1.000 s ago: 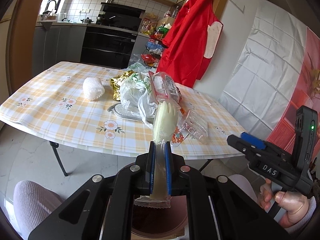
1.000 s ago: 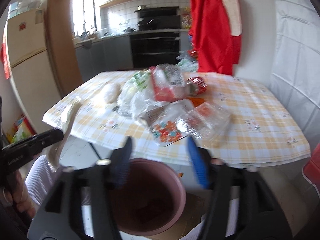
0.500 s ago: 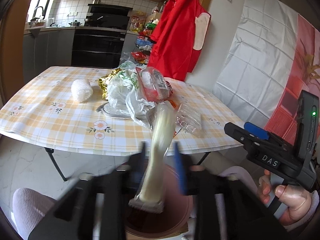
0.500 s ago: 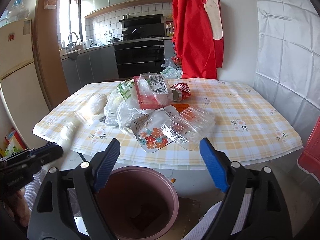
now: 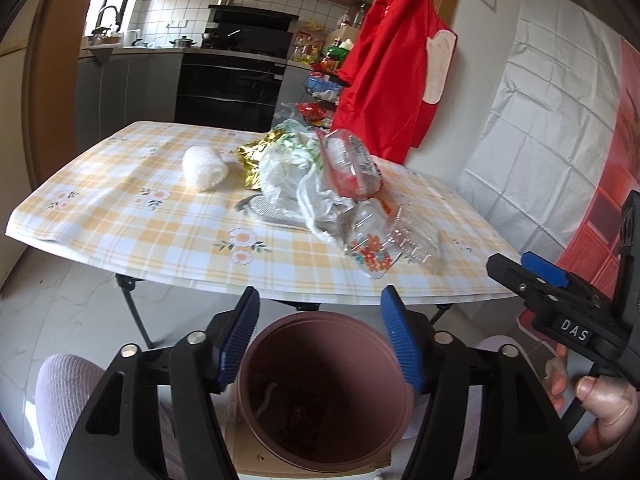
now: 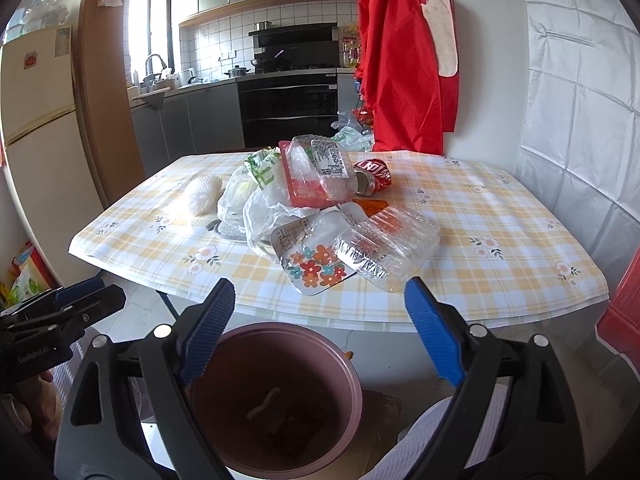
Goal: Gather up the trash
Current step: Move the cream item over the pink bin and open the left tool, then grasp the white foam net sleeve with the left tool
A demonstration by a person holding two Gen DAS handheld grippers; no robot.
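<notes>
My left gripper (image 5: 320, 338) is open and empty above a pink bin (image 5: 326, 390) on the floor; a pale wrapper lies inside the bin. My right gripper (image 6: 320, 326) is open and empty, also over the bin (image 6: 276, 400). A heap of trash lies on the checked table (image 6: 500, 232): white plastic bags (image 6: 256, 196), a red-and-clear tray (image 6: 316, 172), a flowered pouch (image 6: 316, 264), a clear clamshell (image 6: 388, 240), a crushed red can (image 6: 374, 176), a white foam net (image 6: 204, 194) and gold foil (image 5: 256, 160).
The table's front edge is just beyond the bin. A red apron (image 6: 404, 68) hangs on the wall behind the table. Kitchen counters and an oven (image 6: 288, 108) are at the back, a fridge (image 6: 36, 160) at the left. My knees flank the bin.
My left gripper opened and let go of the pale wrapper, which dropped into the bin. The right gripper stayed open and steadied over the bin.
</notes>
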